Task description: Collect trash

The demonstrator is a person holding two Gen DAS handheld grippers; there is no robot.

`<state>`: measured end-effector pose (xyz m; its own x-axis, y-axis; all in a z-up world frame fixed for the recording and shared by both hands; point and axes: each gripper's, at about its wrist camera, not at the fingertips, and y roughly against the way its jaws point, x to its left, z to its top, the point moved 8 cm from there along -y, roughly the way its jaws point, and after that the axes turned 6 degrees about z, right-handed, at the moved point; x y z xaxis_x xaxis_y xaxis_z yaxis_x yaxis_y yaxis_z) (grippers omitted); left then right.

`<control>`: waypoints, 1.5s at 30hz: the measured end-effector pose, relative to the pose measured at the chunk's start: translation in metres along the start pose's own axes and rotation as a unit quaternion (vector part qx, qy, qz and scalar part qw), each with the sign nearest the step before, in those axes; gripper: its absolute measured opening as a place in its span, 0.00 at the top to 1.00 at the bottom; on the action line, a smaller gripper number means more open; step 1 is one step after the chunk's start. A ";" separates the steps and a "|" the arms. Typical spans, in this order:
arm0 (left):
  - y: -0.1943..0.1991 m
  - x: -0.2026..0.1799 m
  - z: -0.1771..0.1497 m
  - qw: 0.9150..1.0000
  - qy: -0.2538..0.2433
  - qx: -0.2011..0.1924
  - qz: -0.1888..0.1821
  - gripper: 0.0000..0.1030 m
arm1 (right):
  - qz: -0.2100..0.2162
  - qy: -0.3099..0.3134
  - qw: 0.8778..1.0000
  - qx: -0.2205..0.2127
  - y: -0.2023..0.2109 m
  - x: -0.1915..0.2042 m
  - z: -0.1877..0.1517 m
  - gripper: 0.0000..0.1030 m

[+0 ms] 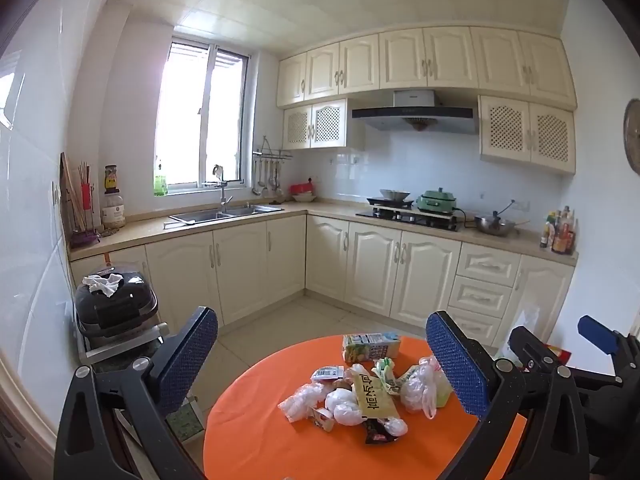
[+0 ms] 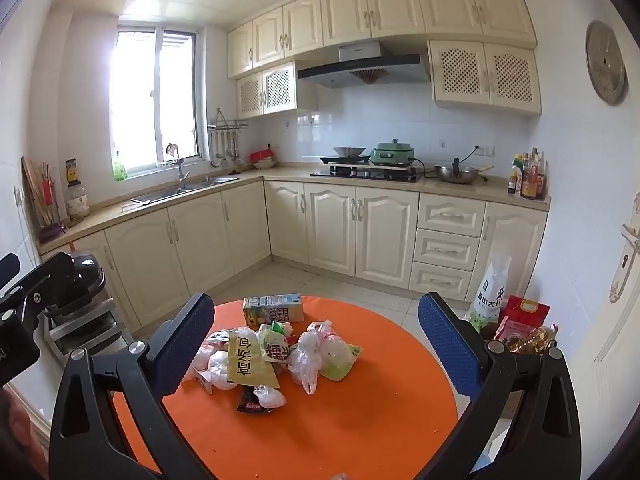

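Note:
A pile of trash lies on the round orange table (image 1: pixel 280 440) (image 2: pixel 360 420). In it are a drink carton (image 1: pixel 370 346) (image 2: pixel 272 308), a tan printed packet (image 1: pixel 374 396) (image 2: pixel 250 360), knotted clear plastic bags (image 1: pixel 418 390) (image 2: pixel 316 354), white crumpled wads (image 1: pixel 344 404) (image 2: pixel 220 368) and a dark wrapper (image 1: pixel 376 432) (image 2: pixel 252 402). My left gripper (image 1: pixel 321 316) is open, held above the near side of the table, with the pile framed between its blue pads. My right gripper (image 2: pixel 316 300) is open in the same way, beside the left one. Nothing is held.
A black appliance (image 1: pixel 116 308) with a cloth on top sits on a metal rack left of the table. A rice sack (image 2: pixel 492 292) and a red bag (image 2: pixel 524 312) stand on the floor at the right, near a door (image 2: pixel 624 260). Cream cabinets line the far walls.

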<state>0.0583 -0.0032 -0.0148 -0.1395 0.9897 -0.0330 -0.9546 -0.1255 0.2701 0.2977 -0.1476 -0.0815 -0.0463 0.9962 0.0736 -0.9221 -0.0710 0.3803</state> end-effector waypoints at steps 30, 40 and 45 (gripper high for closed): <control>0.018 -0.007 0.003 1.000 -0.003 0.004 0.014 0.01 | 0.022 -0.004 1.000 -0.008 0.002 -0.001 0.007 0.00; -0.016 -0.011 -0.001 1.000 0.001 0.027 0.011 0.01 | 0.021 0.003 1.000 0.014 -0.023 0.002 -0.002 0.00; -0.041 -0.014 -0.015 0.999 -0.003 0.050 0.004 0.01 | 0.015 -0.002 0.999 0.035 -0.040 -0.007 -0.017 0.00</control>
<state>0.0959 -0.0129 -0.0400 -0.1454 0.9891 -0.0237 -0.9222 -0.1268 0.3653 0.3286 -0.1506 -0.1126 -0.0724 0.9933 0.0906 -0.8907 -0.1053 0.4422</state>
